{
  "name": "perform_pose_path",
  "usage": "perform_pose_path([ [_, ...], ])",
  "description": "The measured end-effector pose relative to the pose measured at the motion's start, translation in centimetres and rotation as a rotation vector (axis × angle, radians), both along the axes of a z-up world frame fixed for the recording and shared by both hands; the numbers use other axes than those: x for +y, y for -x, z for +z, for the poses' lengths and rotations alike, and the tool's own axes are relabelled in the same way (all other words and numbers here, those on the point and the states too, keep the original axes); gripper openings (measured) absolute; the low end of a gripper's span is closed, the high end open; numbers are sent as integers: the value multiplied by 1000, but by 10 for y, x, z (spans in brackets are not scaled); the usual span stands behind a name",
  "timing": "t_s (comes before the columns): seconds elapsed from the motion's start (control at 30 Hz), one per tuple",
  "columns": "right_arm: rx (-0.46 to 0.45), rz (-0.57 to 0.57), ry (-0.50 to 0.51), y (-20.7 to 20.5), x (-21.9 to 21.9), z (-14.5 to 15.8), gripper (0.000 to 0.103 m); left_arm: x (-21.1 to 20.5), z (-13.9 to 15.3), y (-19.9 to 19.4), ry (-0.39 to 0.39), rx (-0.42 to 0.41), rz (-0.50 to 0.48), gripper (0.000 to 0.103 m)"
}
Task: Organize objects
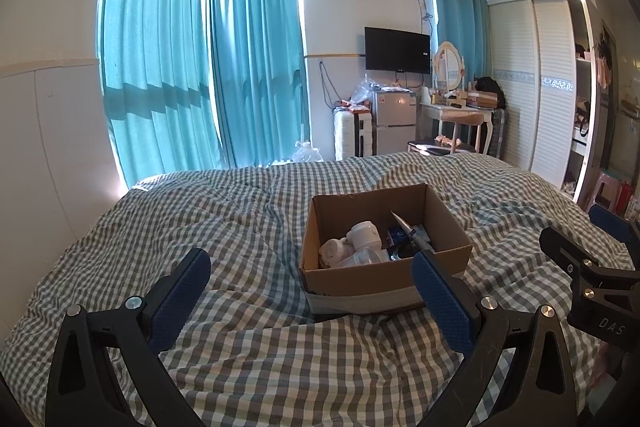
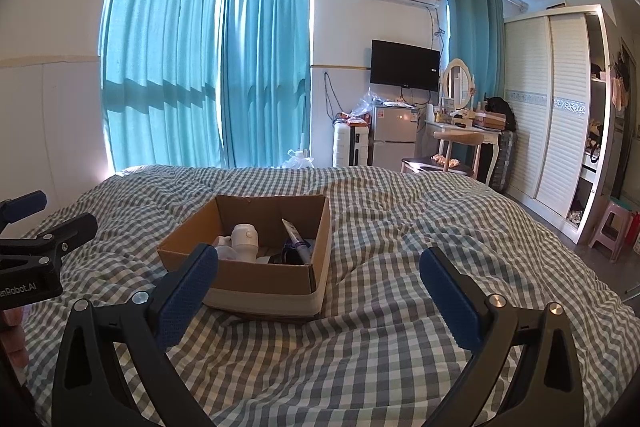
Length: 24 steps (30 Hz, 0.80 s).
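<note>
Both tongs hang wide apart and hold nothing; the left gripper and the right gripper hover low over the checked quilt; ahead between them sits the open cardboard box on the bed, with white bottles, a rolled cloth and a tube inside; teal curtains hang beyond.

Quilt: grey-and-white check. Box: brown, with a pale grey band low down. Inside it, a white bottle at 9 o'clock. Curtains: teal. Gripper pads: dark blue, dotted. Stool at 3 o'clock: pink.
</note>
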State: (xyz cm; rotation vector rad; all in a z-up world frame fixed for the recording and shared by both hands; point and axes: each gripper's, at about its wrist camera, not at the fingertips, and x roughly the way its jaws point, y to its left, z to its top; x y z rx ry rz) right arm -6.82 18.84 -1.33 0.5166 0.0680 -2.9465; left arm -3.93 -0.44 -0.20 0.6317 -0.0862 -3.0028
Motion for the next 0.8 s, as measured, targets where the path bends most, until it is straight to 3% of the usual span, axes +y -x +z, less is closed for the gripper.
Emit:
perform_pose_path([
  [0.8,-11,-6,1,3,-5,-4,101,-1,-6,0,-4,-7,-3,103],
])
